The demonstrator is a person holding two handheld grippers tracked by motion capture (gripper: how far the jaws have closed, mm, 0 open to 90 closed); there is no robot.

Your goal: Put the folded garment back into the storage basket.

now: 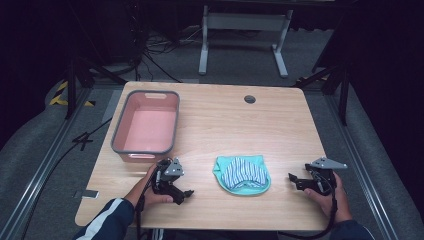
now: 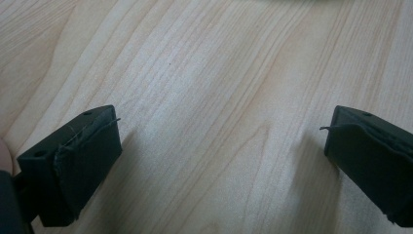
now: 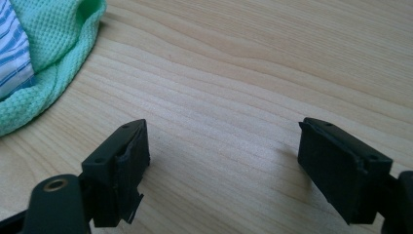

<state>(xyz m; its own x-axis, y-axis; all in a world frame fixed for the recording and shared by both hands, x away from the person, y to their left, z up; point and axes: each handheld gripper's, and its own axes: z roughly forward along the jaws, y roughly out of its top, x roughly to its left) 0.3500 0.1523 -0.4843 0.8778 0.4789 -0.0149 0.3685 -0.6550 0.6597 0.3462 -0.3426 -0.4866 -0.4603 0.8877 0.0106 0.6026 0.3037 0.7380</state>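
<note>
A small garment of mint-green cloth with a blue-and-white striped part (image 1: 242, 173) lies flat on the near half of the wooden table (image 1: 225, 120), roughly midway between the two grippers and touching neither. In the high view the left gripper (image 1: 186, 194) rests low over the table to the garment's left, held by the person's left hand (image 1: 150, 187), whose sleeve is dark with white stripes. Its jaws stand wide apart — the left gripper view shows bare wood grain between them and nothing clamped. The right gripper (image 1: 292, 179) sits to the garment's right, near the table's right edge, in the person's right hand (image 1: 327, 192), its tips pointing left toward the cloth. Its jaws are likewise spread wide with only table between them; in the right gripper view the garment's green knitted edge (image 3: 46, 63) lies at the upper left, apart from both jaws. Farther back on the left side stands an empty pink bin with a grey rim (image 1: 119, 131) — well apart from the garment.
</note>
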